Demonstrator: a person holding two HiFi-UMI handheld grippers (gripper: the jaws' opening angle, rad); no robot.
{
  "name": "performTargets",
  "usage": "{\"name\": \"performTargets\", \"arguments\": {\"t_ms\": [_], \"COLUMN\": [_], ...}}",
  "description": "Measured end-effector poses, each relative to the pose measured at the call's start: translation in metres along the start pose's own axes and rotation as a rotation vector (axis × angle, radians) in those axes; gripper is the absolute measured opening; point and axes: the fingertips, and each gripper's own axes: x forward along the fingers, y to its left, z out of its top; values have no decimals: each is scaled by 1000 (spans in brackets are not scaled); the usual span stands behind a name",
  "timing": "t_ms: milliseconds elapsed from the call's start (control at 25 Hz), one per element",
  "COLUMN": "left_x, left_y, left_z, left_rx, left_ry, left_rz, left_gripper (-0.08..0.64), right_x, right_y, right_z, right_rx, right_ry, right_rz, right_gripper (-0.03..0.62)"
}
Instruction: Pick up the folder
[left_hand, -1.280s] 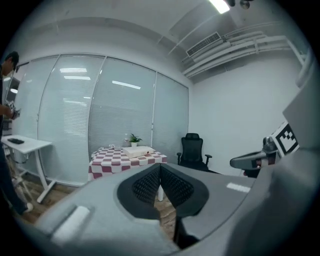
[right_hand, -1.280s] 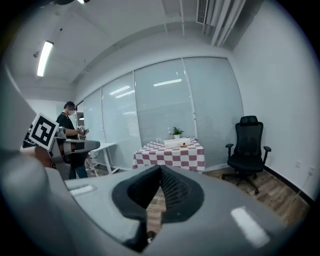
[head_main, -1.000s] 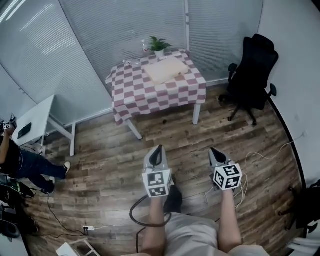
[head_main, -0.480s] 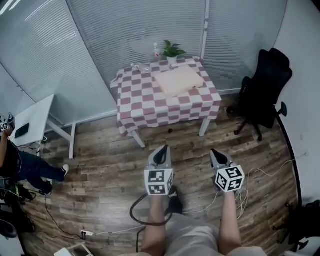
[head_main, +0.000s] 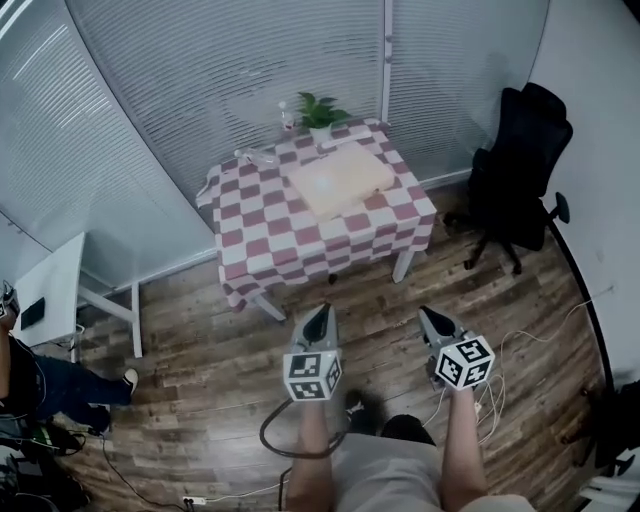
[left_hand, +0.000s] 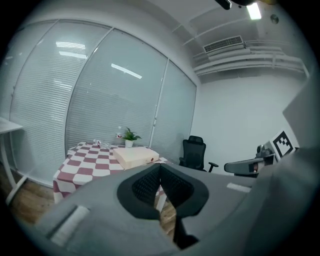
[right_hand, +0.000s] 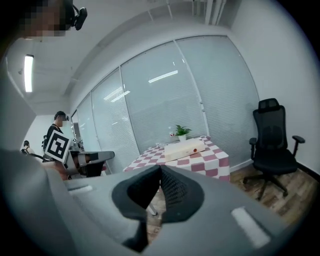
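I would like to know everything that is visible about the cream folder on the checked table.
The folder is a thick, box-like file, pale cream, seemingly of card. It is closed and lies flat on the red-and-white checked tablecloth, on the far right part of the table, just in front of the potted plant. One long side face carries a small red spot. Only the cloth touches it; nothing lies on top.
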Motion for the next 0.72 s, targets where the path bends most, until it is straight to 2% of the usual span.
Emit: {"name": "performTargets", "arguments": {"t_ms": [120, 280, 560, 720], "left_x": [8, 15, 30, 27], "left_y": [10, 22, 48, 70], "left_z": [0, -3, 21, 36], "left_rx": [-37, -9, -4, 27], "left_ry": [1, 14, -6, 1], "left_rz": [-4, 24, 69, 141], "left_gripper": [8, 8, 9, 8], "right_x": [4, 11, 53, 90], "right_y": [-9, -21, -13, -12], "right_z": [1, 1, 38, 64], "right_rx": [8, 18, 2, 9], "right_ry": [0, -2, -31, -67], "right_rz": [-34, -77, -2, 11], "right_gripper": [2, 2, 2, 2]}}
